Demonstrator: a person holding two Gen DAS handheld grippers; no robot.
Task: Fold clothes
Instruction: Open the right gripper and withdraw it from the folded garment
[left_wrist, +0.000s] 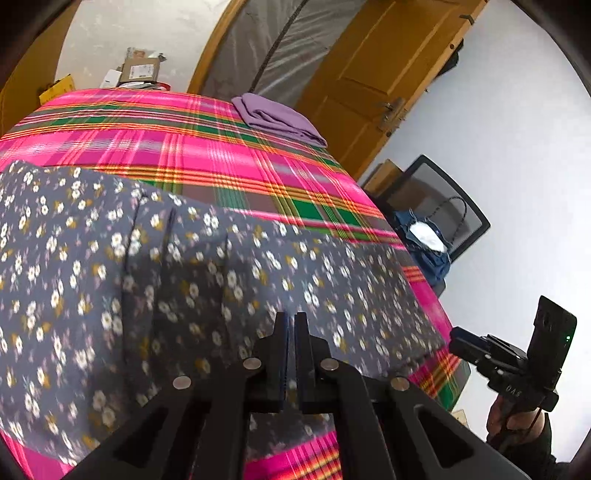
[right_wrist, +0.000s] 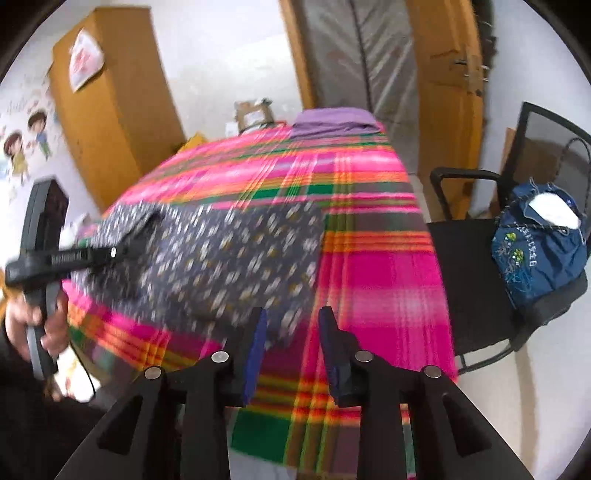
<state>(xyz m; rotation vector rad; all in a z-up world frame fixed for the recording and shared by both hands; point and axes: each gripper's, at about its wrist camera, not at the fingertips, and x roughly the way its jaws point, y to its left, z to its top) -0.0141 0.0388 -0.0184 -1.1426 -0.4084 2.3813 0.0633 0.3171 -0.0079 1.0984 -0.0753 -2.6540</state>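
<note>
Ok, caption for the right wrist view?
Open right gripper over the plaid cloth, beside a floral garment; folded purple cloth at the far end.

Bedroom surroundings around a plaid-covered bed

A pink, green and orange plaid bedspread (right_wrist: 373, 236) is covering the bed, while a black office chair (right_wrist: 491, 236) is standing just beside it, carrying a blue embroidered denim bag (right_wrist: 539, 258). A wooden door (left_wrist: 373, 81) is hanging open behind, a wooden wardrobe (right_wrist: 110, 96) is standing by the wall, and cardboard boxes (left_wrist: 140, 70) are sitting beyond the bed's far end.
</note>
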